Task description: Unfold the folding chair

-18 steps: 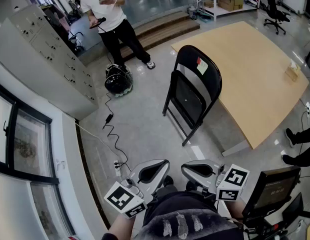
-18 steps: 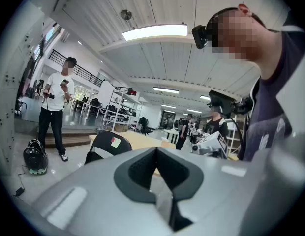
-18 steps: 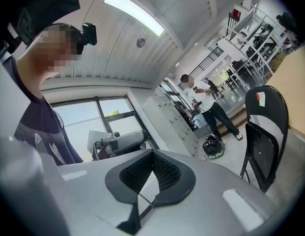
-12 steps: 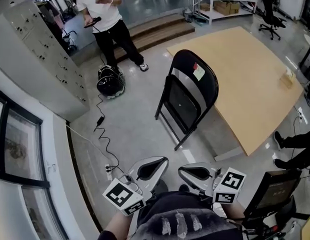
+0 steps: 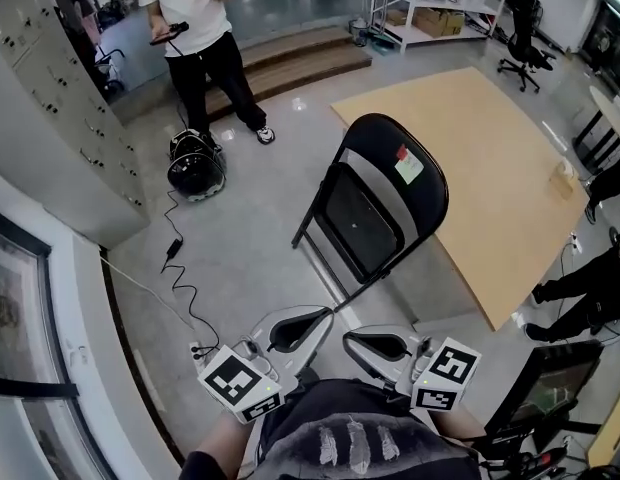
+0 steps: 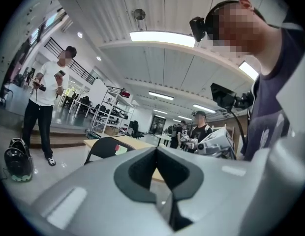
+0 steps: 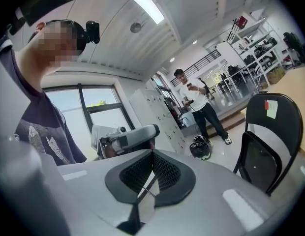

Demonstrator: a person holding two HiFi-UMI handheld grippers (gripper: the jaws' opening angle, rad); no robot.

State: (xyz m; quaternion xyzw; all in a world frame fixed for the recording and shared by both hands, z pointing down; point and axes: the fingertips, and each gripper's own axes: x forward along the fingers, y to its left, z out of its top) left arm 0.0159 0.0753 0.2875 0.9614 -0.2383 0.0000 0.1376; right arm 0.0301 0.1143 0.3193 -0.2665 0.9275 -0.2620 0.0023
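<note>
Nearest, at 6 o'clock, the left gripper [image 5: 325, 315] and right gripper [image 5: 348, 338] are both clenched and empty. At 12 o'clock the black metal folding chair [image 5: 375, 208] stands folded on the grey floor [image 5: 250, 228], untouched. The unfolding looks not yet begun.

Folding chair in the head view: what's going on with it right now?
Nothing holds it yet. The black folding chair stands folded on the floor beside a wooden platform, seat up against the back. The person wearing the camera holds the left gripper and right gripper close to the body, both shut and empty, short of the chair. A bystander in a white shirt stands beyond it.
</note>
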